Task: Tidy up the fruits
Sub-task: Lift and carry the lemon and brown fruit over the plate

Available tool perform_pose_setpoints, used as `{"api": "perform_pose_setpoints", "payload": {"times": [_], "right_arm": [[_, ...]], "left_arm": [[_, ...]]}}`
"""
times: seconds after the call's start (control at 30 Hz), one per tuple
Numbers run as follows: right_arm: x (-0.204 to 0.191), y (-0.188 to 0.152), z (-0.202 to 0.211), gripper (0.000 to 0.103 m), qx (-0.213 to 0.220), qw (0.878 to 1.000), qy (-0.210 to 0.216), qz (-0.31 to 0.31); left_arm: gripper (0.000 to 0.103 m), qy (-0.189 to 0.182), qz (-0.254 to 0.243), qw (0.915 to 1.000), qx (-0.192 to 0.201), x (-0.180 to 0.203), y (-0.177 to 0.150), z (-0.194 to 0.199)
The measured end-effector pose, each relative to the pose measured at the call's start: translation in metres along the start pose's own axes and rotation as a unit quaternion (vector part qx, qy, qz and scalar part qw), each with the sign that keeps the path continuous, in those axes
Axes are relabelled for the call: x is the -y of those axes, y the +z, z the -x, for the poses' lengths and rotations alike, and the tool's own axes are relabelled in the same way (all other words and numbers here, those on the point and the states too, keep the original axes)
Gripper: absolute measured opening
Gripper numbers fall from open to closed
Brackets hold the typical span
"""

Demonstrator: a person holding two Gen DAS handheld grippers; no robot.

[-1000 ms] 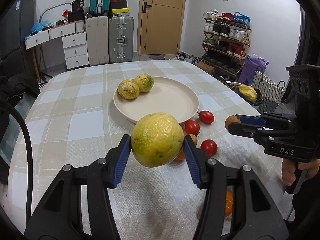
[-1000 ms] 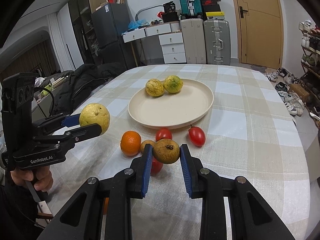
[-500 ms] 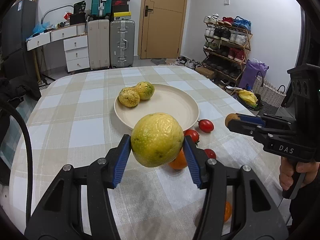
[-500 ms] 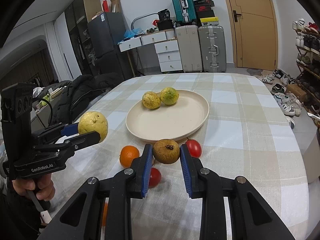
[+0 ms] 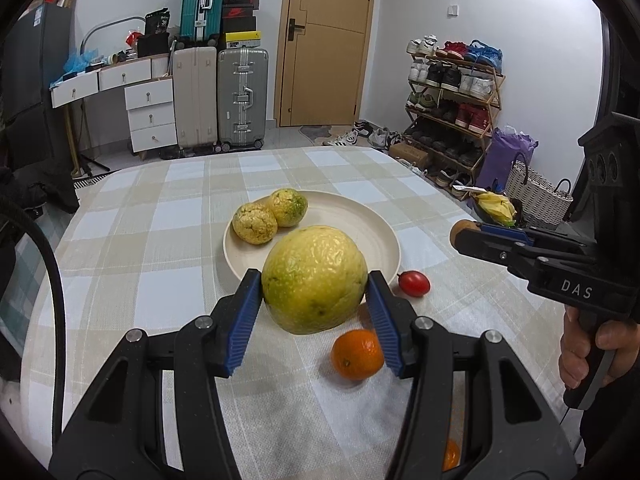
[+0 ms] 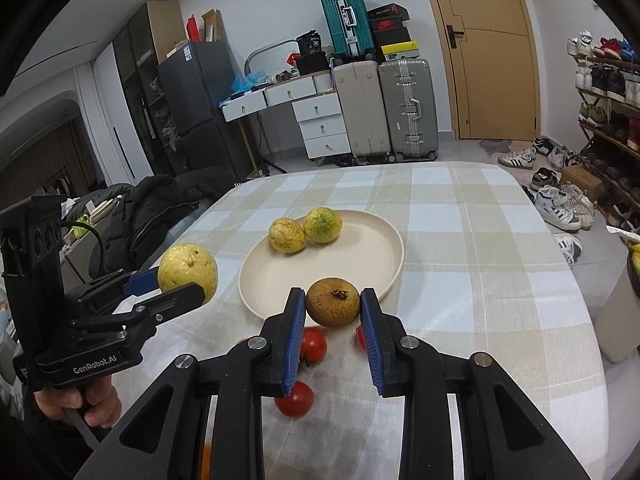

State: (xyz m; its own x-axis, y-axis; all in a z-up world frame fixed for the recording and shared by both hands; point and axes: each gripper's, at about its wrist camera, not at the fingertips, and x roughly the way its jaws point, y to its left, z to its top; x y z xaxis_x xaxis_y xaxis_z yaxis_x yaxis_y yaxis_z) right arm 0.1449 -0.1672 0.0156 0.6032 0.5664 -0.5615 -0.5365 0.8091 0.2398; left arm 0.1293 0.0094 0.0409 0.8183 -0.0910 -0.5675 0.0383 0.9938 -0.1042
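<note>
**Both grippers loaded, fruit in the air near the plate**

Your left gripper (image 5: 314, 292) is clamped on a large yellow-green fruit (image 5: 315, 279), its blue pads pressed to either side, and you hold it clear of the checked tablecloth (image 5: 160, 240) just in front of the plate's near rim. Your right gripper (image 6: 332, 312) is clenched on a small brown fruit (image 6: 333, 302), stem end up, lifted above the cloth at the near edge of the same plate.

The cream plate (image 6: 360, 256) sits mid-table with two bumpy yellow-green fruits (image 6: 306, 230) touching each other on its far left side; the rest of its surface is bare.

On the cloth near you lie the loose pieces: an orange (image 5: 357, 354) under your left gripper's right finger, a red tomato (image 5: 414, 283) just right of the plate's near rim, and two more tomatoes (image 6: 312, 344) beneath your right gripper.

Beyond the table stand suitcases (image 5: 222, 96), white drawers (image 5: 152, 114), a wooden door (image 5: 326, 40) and, on the right, a shoe rack (image 5: 452, 100).
</note>
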Motion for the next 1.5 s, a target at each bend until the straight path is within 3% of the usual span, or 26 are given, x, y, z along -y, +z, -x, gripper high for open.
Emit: {"api": "perform_pose_setpoints", "payload": {"times": [0.77, 1.5], "right_arm": [[0.012, 0.024, -0.033, 0.029, -0.008, 1.0, 0.004, -0.026], [0.021, 0.025, -0.082, 0.029, -0.054, 0.997, 0.01, -0.05]], "left_arm": [[0.051, 0.024, 0.018, 0.9995, -0.007, -0.029, 0.02, -0.035], [0.051, 0.036, 0.025, 0.998, -0.045, -0.03, 0.019, -0.091]]}}
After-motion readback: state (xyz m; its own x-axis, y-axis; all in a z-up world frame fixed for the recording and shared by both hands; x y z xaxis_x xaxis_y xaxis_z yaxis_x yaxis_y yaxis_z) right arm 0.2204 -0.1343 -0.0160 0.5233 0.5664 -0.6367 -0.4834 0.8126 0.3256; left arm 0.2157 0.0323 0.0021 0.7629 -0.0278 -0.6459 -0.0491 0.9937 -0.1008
